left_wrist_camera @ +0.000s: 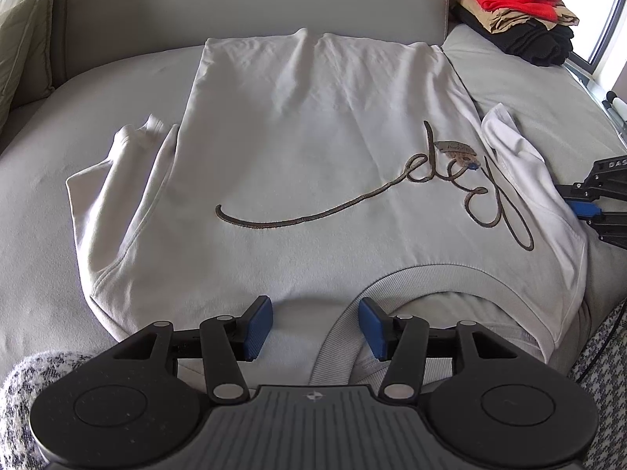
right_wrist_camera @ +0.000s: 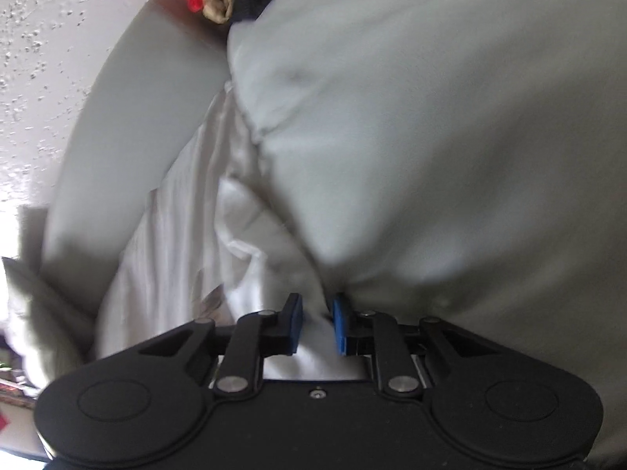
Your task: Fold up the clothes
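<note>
Shirt (left_wrist_camera: 298, 149) lies face up on the sofa (left_wrist_camera: 35, 203) — pale grey, with dark looping script (left_wrist_camera: 392, 192) stitched across the chest. Its collar (left_wrist_camera: 427, 278) is at the near edge and its hem reaches the sofa's backrest. The sleeve (left_wrist_camera: 117, 180) on the left of the view lies bunched beside the body; the sleeve (left_wrist_camera: 521, 164) on the right of the view is lifted and rumpled.

The left tool (left_wrist_camera: 315, 329) hovers over the near edge beside the collar, its blue pads (left_wrist_camera: 256, 329) standing about half apart with cloth beneath them but nothing pinched.

The right tool (right_wrist_camera: 316, 323) shows at the right border of the left view, by the shirt's shoulder. In its own blurred view its pads (right_wrist_camera: 340, 329) stand close together on a fold of white cloth (right_wrist_camera: 309, 333) — it appears to be gripped, though the blur makes the contact hard to confirm.

A stack (left_wrist_camera: 517, 15) of folded clothes — red on top, tan, then black — sits at the far right corner of the sofa. A cushion (left_wrist_camera: 19, 43) leans at the far left.
</note>
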{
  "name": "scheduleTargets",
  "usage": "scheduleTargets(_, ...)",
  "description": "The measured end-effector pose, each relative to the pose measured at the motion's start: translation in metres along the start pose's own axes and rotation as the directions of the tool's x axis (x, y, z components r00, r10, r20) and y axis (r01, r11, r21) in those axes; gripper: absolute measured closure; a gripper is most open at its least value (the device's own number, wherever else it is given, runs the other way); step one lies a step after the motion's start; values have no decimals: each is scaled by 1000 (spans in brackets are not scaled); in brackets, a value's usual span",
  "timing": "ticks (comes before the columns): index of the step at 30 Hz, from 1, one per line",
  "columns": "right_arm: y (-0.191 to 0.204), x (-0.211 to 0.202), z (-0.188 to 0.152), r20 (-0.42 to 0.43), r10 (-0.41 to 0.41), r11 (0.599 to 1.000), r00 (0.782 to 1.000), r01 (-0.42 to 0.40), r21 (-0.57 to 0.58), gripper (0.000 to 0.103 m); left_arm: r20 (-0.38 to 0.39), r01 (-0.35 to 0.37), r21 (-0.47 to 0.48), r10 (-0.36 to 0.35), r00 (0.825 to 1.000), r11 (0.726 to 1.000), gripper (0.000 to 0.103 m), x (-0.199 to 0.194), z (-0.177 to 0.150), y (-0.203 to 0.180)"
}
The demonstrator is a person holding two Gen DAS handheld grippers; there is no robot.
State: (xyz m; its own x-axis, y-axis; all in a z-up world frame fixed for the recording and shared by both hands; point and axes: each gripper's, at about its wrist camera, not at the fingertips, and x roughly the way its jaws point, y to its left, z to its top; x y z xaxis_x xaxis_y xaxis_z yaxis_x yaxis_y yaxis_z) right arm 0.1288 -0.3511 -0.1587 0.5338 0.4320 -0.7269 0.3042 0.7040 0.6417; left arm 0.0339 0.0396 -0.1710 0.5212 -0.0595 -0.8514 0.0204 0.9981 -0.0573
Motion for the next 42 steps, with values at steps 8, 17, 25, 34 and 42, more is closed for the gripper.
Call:
scheduleTargets(8, 68, 28, -66, -66, -18, 917, 998, -9, -398, 82, -2, -4, 1, 4, 1000, 1000, 51, 0, 0, 0)
scheduleTargets(17, 82, -5, -70, -73, 62, 853, 995, -91, -514, 57, -2, 8, -3, -8, 1000, 1000, 50, 0, 0, 3)
scheduleTargets(25, 6, -28, -18, 40, -2, 963, 999, 13, -270, 61, 3, 14, -5, -14, 1000, 1000, 49, 1, 0, 3)
scheduleTargets(34, 36, 21, -13, 17, -106, 858, 994, 100, -504, 57, 3, 21, -8, -21, 1000, 1000, 47, 2, 1, 5)
scheduleTargets(42, 26, -9, 1, 122, 117, 933, 986, -67, -354, 101, 7, 28, -10, -28, 1000, 1000, 47, 2, -1, 7)
